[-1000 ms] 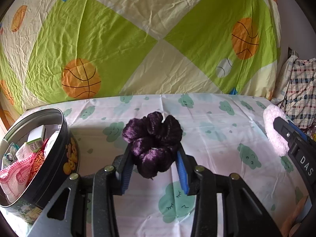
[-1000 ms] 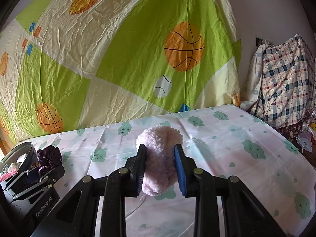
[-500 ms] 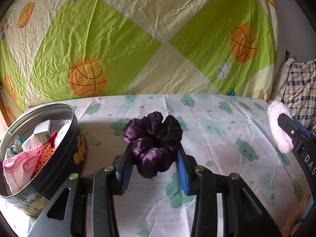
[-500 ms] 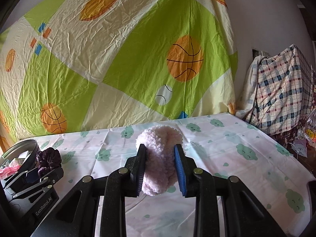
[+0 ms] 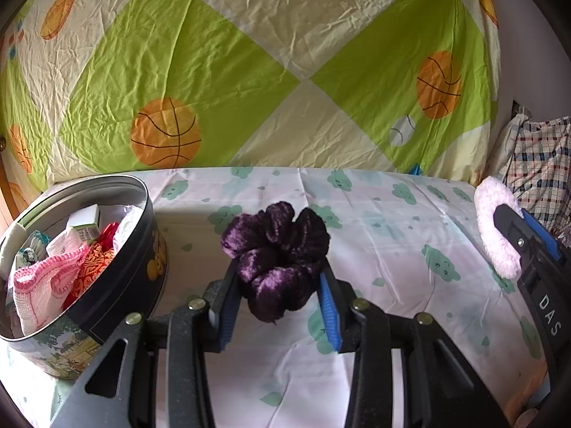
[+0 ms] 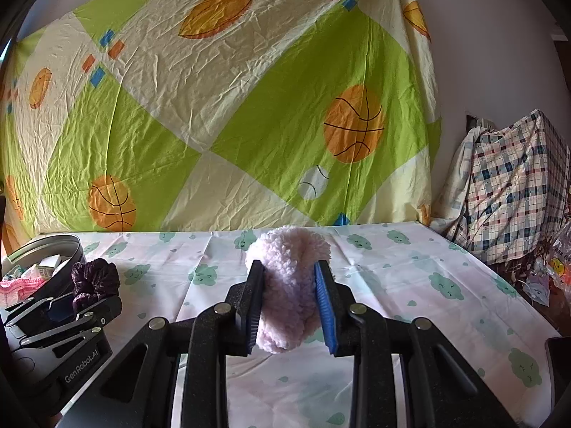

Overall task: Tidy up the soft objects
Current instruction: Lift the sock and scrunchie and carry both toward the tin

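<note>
Tin [image 5: 117, 285] nearer; scrunchie [image 5: 276, 256] between left gripper [image 5: 278, 306] fingers (pinched)

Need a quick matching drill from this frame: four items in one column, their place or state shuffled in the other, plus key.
Items
1. purple scrunchie
2. fluffy pink scrunchie
3. round tin
4. plaid cloth

Places/states
A. draped at far right
B. clamped in the right gripper
C. open, filled with soft items
D. clamped in the left gripper

Pairs: 1-D, 2-B, 3-C, 4-A
</note>
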`<act>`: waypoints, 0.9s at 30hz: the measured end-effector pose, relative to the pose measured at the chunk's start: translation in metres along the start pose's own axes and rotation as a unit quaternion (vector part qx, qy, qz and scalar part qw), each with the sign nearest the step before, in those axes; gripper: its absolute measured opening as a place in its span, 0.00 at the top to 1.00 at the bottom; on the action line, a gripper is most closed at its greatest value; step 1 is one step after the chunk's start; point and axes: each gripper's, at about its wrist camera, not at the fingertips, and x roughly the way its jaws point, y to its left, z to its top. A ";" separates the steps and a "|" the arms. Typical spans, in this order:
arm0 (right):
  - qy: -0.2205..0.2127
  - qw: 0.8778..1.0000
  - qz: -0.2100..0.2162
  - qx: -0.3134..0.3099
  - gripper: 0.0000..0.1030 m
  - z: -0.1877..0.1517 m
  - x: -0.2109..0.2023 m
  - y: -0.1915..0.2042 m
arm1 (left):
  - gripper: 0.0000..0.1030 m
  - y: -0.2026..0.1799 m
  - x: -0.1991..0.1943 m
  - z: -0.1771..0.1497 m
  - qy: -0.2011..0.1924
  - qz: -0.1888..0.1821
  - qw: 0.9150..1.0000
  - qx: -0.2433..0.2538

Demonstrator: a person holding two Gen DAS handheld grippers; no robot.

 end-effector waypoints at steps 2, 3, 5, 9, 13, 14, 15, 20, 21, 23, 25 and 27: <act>0.000 1.000 0.005 0.003 0.70 -0.001 -0.002 0.002 | 0.62 0.002 -0.003 -0.001 0.001 -0.001 1.000 -0.002; 0.000 1.000 0.007 0.002 0.70 -0.001 -0.004 0.003 | 0.62 0.003 -0.004 -0.002 0.001 -0.001 1.000 -0.003; 0.000 1.000 0.009 -0.002 0.70 -0.003 -0.007 0.007 | 0.62 0.005 -0.006 -0.003 0.001 -0.001 1.000 -0.004; -0.004 1.000 0.018 -0.003 0.70 -0.004 -0.013 0.014 | 0.62 0.008 -0.010 -0.006 0.000 -0.002 1.000 -0.004; -0.009 1.000 0.023 -0.001 0.70 -0.005 -0.019 0.019 | 0.62 0.014 -0.016 -0.007 -0.004 -0.005 1.000 -0.006; -0.009 1.000 0.025 0.001 0.70 -0.005 -0.020 0.020 | 0.62 0.015 -0.018 -0.008 -0.005 -0.005 1.000 -0.006; -0.009 1.000 0.026 0.002 0.70 -0.005 -0.021 0.021 | 0.62 0.017 -0.019 -0.008 -0.006 -0.005 1.000 -0.006; -0.010 0.999 0.031 0.004 0.70 -0.005 -0.026 0.029 | 0.62 0.024 -0.025 -0.007 -0.010 -0.003 1.000 -0.009; -0.011 0.999 0.033 0.006 0.70 -0.004 -0.026 0.031 | 0.62 0.026 -0.026 -0.007 -0.010 -0.003 1.000 -0.010; -0.011 0.999 0.039 0.007 0.70 -0.003 -0.027 0.035 | 0.62 0.030 -0.029 -0.006 -0.012 -0.001 1.000 -0.012; -0.010 0.999 0.045 0.006 0.70 -0.002 -0.029 0.041 | 0.62 0.034 -0.031 -0.005 -0.015 0.002 1.000 -0.012; -0.012 0.999 0.052 0.004 0.70 0.000 -0.030 0.048 | 0.62 0.040 -0.034 -0.004 -0.017 0.006 1.000 -0.014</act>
